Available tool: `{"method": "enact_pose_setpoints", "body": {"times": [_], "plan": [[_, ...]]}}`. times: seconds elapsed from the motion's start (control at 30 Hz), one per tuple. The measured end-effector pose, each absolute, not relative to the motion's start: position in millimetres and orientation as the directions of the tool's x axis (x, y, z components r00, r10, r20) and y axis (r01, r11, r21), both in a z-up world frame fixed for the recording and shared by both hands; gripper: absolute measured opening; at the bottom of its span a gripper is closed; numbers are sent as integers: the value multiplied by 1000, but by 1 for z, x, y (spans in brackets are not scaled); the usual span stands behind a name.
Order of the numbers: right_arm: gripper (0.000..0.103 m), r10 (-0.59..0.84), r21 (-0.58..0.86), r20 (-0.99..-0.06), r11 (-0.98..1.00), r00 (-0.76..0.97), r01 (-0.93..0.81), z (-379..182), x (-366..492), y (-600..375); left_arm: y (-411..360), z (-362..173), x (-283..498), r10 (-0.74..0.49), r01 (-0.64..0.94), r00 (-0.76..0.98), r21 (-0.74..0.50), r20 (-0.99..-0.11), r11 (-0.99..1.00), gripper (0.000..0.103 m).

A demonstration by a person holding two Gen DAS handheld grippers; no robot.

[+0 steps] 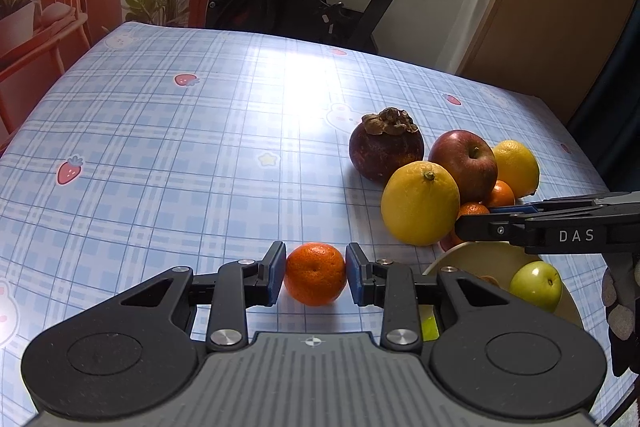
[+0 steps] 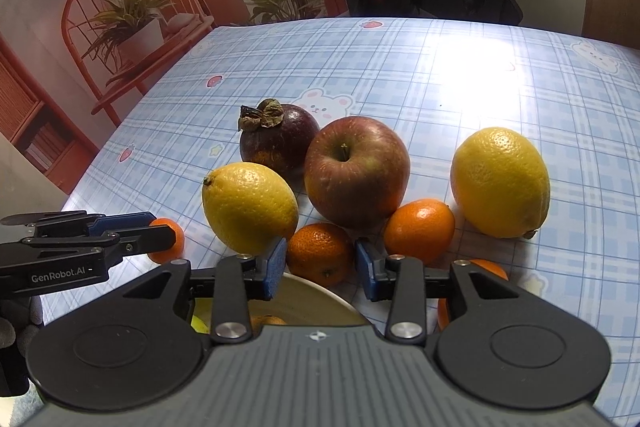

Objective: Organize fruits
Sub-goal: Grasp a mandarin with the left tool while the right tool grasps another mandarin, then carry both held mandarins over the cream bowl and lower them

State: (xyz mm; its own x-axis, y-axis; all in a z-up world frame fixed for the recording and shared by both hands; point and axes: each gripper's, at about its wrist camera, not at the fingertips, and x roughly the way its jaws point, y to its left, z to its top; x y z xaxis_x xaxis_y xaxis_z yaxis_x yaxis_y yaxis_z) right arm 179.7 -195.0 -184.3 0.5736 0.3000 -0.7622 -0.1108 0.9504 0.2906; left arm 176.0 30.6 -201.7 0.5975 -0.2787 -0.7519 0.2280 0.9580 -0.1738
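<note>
Between the blue pads of the left gripper (image 1: 316, 274) sits a small mandarin (image 1: 315, 273), pinched on both sides and resting on the blue plaid tablecloth (image 1: 180, 155). Just to its right lies the fruit cluster: a lemon (image 1: 420, 203), a red apple (image 1: 464, 165), a mangosteen (image 1: 386, 149) and a second lemon (image 1: 516, 167), crowded together. Nearer the cameras, the right gripper (image 2: 321, 269) hangs with its jaws spread above the rim of a pale bowl (image 2: 320, 293), another mandarin (image 2: 320, 253) showing in the gap beyond them, untouched. A green apple (image 1: 536, 285) lies in that bowl.
</note>
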Motion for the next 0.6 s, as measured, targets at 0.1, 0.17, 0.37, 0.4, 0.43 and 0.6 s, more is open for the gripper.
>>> {"method": "enact_pose_setpoints", "body": {"times": [0.1,0.17,0.37,0.4,0.43,0.6], "plan": [[40,298,291,-758,951,580,-108,-183,177,-198,30,-200,176,-277,227,596,-173,-754,958,34],[40,301,300,-752,948,587,-102,-183,175,-200,30,-199,175,-279,231,597,-172,-752,958,34],[40,293,300,-739,949,607,-93,-175,167,-204,27,-194,173,-273,236,611,-159,-743,959,34],[40,295,304,-735,948,611,-93,-173,164,-206,27,-193,172,-272,236,614,-156,-741,959,34],[40,297,306,-731,947,614,-94,-171,163,-207,26,-192,171,-270,237,618,-152,-738,959,34],[40,287,298,-722,950,630,-91,-163,152,-213,22,-184,169,-263,239,635,-140,-727,961,34]]}}
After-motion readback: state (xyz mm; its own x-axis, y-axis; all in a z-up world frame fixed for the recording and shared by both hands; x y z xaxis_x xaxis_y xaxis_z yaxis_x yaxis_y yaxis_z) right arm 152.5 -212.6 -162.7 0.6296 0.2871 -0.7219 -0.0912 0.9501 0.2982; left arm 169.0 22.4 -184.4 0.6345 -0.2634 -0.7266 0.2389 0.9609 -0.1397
